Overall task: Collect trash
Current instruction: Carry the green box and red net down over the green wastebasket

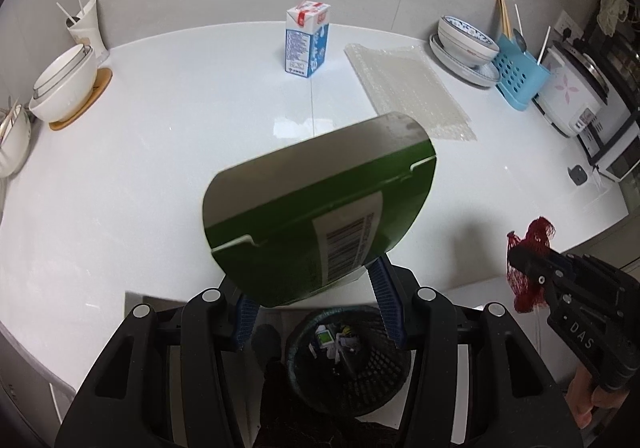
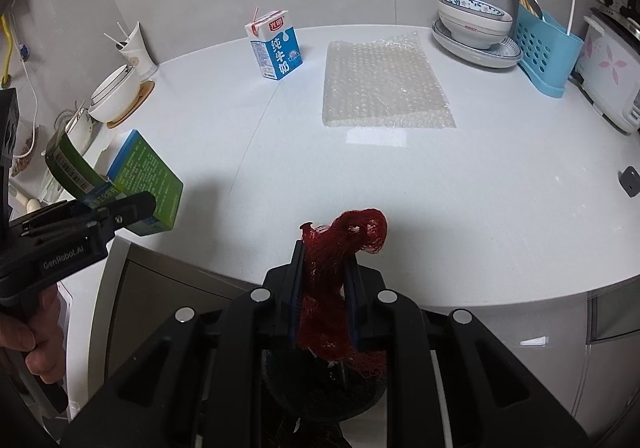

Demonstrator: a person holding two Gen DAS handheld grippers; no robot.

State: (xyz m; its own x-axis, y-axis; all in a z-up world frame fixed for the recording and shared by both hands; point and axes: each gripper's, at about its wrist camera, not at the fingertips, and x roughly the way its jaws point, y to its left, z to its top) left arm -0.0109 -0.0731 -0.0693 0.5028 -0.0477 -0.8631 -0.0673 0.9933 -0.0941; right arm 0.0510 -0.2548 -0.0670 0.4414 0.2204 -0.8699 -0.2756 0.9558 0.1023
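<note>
Left hand-held gripper (image 1: pixel 316 300) pinches a green box (image 1: pixel 320 215) and right hand-held gripper (image 2: pixel 325 312) pinches red netting (image 2: pixel 340 268), both poised above the bin (image 1: pixel 348 360) for dropping.

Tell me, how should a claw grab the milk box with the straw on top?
Grab the milk carton around its flat side walls, about halfway up, coming in level from the front edge of the counter. It stands upright with open space around it; the bubble wrap lies apart to one side. The top is folded, with a straw sticking out, so pinching there would probably slip.
</note>
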